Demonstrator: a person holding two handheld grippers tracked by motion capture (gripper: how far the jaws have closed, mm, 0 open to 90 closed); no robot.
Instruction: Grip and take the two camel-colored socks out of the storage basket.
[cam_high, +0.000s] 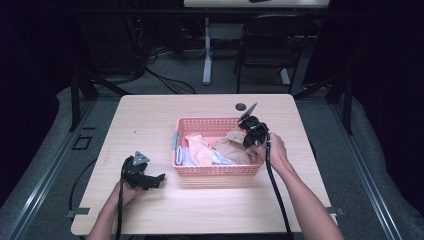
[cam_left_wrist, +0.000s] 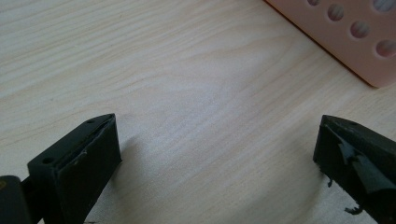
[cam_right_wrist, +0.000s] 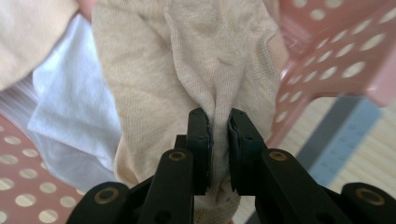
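Right tongs (cam_right_wrist: 218, 128) pinch beige cloth (cam_right_wrist: 187, 70) over pink basket (cam_right_wrist: 336, 60).

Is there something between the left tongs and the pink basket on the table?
Nothing visible. The left tongs stand open over bare table, and the pink basket lies just ahead of them, with only wood between.

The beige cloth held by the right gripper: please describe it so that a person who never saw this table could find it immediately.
On the wooden table stands a pink perforated basket full of cloths. The beige cloth lies at the basket's right end, where the right gripper has its jaws pinched on a fold. It is a duller tan knit, unlike the peach cloth and the white cloth beside it.
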